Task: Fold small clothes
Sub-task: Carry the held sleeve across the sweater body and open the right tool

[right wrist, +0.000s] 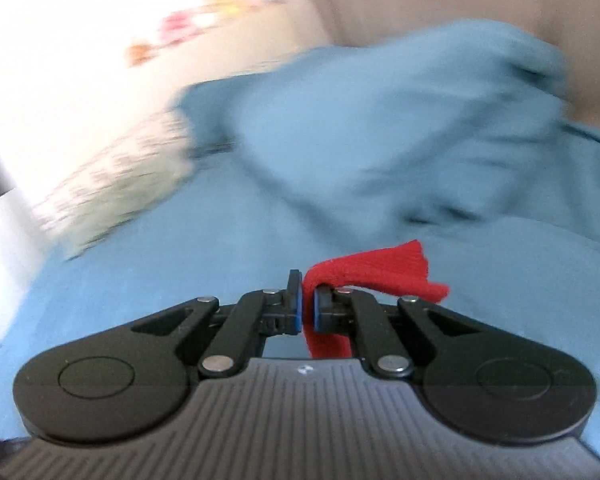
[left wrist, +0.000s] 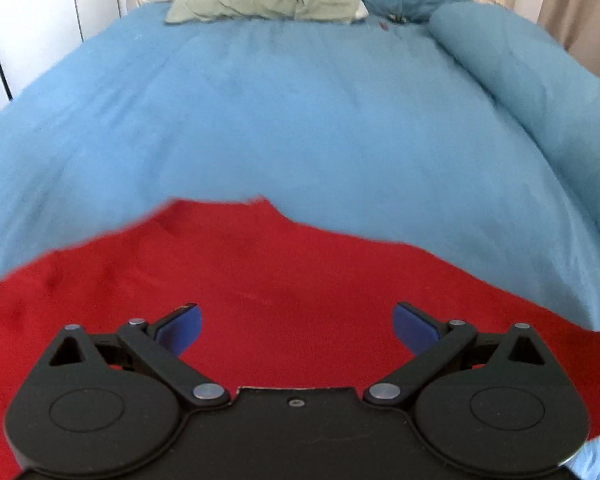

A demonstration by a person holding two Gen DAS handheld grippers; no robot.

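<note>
Red garment [left wrist: 260,280] spread crosswise, right claw [right wrist: 307,300] pinching edge

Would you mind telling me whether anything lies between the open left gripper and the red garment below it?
Nothing visible does. The left gripper is open directly over the red garment, which is spread on the blue duvet. The right gripper is shut on an edge of red cloth.

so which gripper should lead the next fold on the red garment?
Right. The right gripper is shut on the red garment; the left gripper is open over it, gripping nothing.
</note>
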